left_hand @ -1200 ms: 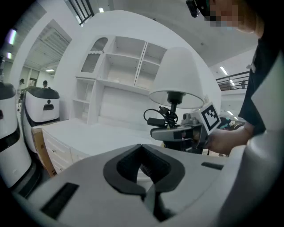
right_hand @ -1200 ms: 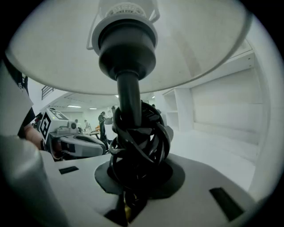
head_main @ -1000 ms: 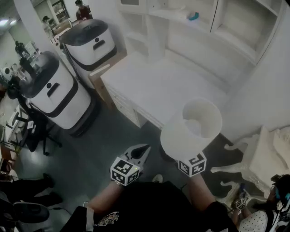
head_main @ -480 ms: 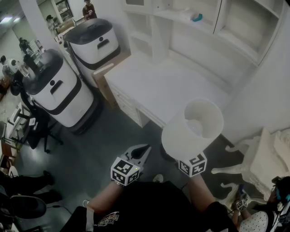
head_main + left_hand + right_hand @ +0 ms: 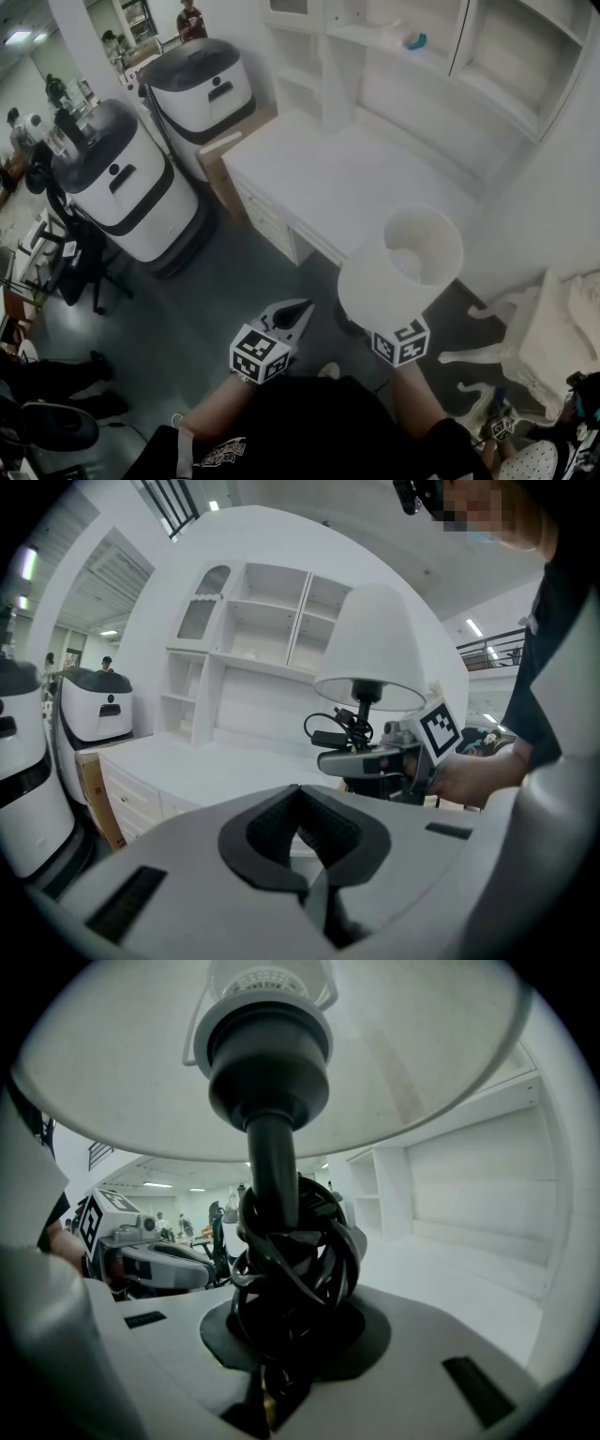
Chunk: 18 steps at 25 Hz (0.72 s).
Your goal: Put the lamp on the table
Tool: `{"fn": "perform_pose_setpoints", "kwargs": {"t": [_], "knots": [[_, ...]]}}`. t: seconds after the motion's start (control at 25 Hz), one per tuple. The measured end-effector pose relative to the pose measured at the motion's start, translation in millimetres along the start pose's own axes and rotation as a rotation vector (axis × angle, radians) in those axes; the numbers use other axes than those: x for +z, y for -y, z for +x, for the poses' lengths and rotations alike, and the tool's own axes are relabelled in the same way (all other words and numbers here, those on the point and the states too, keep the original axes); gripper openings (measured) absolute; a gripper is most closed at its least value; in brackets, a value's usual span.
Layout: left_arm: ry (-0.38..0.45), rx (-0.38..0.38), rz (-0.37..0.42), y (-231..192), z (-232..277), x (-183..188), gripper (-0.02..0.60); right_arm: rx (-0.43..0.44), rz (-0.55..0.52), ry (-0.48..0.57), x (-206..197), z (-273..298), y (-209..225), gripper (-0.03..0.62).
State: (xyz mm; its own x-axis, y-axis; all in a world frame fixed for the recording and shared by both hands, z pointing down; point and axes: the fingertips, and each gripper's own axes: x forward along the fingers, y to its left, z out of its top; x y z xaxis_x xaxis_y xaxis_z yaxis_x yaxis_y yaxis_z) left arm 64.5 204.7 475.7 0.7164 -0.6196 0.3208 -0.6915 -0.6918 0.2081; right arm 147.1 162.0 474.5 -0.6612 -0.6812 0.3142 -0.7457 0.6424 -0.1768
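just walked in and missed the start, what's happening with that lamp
A person faces a white table with a gripper in each hand. The right gripper is shut on the stem of the lamp, where its black cord is wound, holding it upright in the air. The lamp is not yet on the table. The left gripper is shut and empty.

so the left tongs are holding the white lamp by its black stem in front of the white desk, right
It is the right tongs, not the left tongs, that hold the white lamp by its black stem in front of the white desk. The right gripper view shows the grip; the left ones are empty.
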Motion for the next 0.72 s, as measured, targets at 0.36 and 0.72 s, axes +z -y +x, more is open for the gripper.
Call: {"fn": "perform_pose_setpoints", "kwargs": {"t": [0.36, 0.72], "knots": [[-0.014, -0.027, 0.0, -9.5, -5.2, -0.1, 0.006, -0.014, 0.019, 0.005, 2.3, 9.4, -5.3, 0.084], [-0.02, -0.056, -0.004, -25.4, -7.7, 2.2, 0.006, -0.04, 0.036, 0.011, 6.1, 22.6, -8.7, 0.083]]}}
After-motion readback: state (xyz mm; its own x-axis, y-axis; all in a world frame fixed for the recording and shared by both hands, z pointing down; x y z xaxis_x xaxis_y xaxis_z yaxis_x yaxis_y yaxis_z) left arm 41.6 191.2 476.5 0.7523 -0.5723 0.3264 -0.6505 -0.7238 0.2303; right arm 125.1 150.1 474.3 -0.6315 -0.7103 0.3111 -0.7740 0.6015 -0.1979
